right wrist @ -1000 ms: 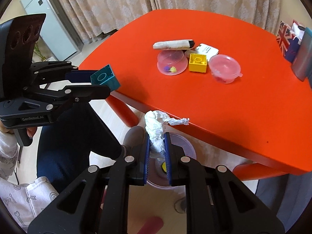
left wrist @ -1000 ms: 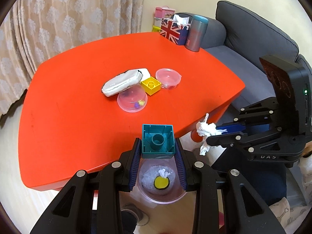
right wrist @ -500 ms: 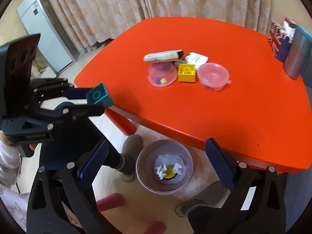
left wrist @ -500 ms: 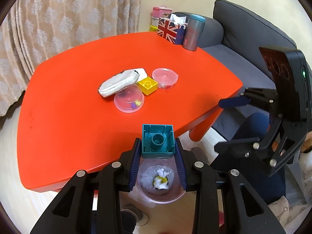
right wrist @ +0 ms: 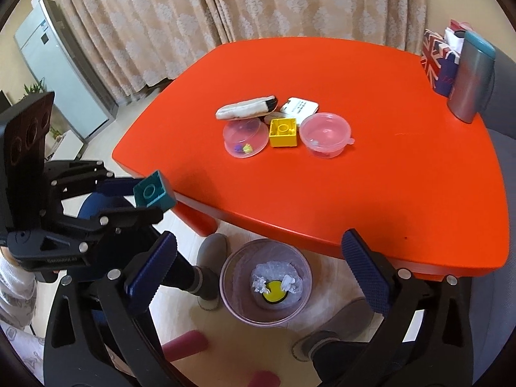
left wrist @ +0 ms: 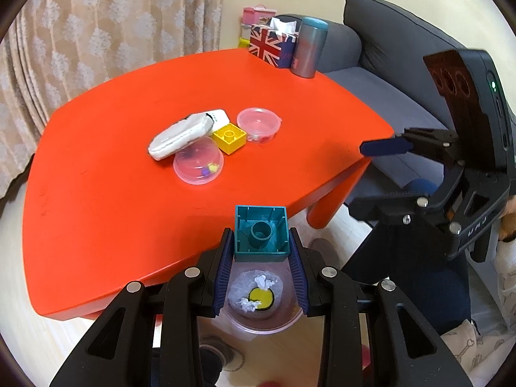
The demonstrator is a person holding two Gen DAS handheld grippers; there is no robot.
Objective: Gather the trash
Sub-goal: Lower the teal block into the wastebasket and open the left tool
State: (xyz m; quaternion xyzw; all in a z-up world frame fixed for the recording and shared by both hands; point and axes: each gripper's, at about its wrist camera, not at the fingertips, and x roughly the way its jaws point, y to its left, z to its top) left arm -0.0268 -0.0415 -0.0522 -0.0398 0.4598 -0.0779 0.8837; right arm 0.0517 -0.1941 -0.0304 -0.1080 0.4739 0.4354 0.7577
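Below the right gripper's (right wrist: 261,267) wide-spread jaws the bin (right wrist: 266,282) stands open-topped on the floor, with the surface (right wrist: 371,174) edge just ahead of it and slippered feet (right wrist: 209,267) at its left and near sides. The left gripper (left wrist: 261,269), jaws filled by a teal block (left wrist: 261,233), hangs over the same bin. Farther ahead of both jaws, bare surface lies before a mid-surface cluster: pouch (right wrist: 246,108), two clear tubs (right wrist: 246,138), yellow block (right wrist: 283,132).
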